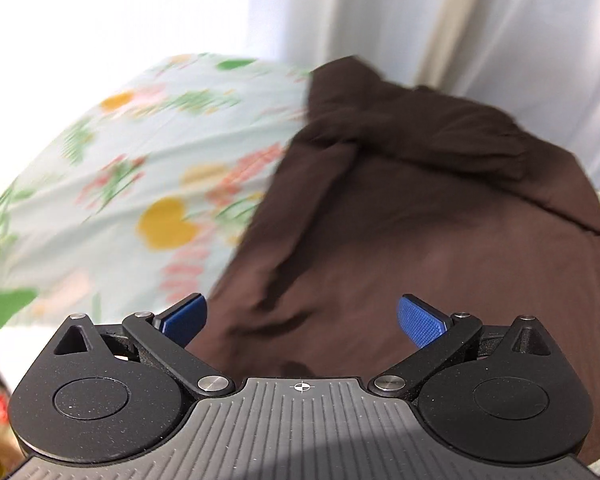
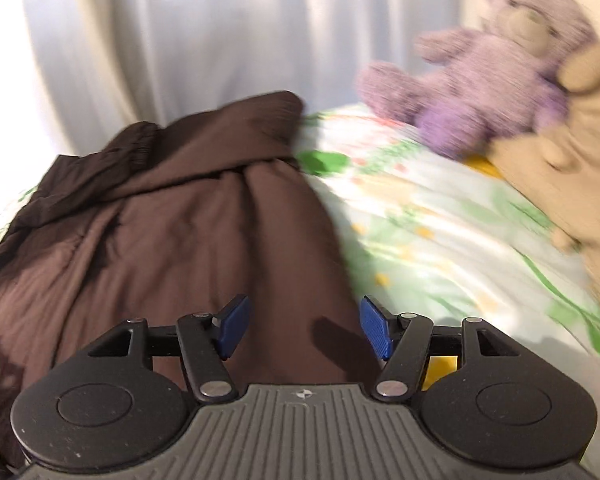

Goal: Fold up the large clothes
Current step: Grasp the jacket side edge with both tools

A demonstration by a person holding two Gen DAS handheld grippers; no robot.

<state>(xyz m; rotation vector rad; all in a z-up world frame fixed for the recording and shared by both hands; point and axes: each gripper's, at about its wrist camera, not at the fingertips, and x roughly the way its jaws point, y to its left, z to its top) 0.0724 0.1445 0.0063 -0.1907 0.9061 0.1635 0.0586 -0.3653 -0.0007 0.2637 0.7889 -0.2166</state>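
A dark brown garment (image 1: 420, 220) lies rumpled on a floral bedsheet (image 1: 120, 168); its far end is bunched into folds. In the right wrist view the same garment (image 2: 160, 232) shows an elastic waistband at its far left. My left gripper (image 1: 302, 320) is open and empty, its blue pads (image 1: 420, 320) spread wide just above the near part of the garment. My right gripper (image 2: 302, 324) is open and empty above the garment's right edge, where brown cloth meets the sheet (image 2: 440, 232).
A purple teddy bear (image 2: 488, 64) and a beige plush toy (image 2: 580, 152) sit on the bed at the right. Pale curtains (image 2: 160, 32) hang behind the bed. Both views are motion-blurred.
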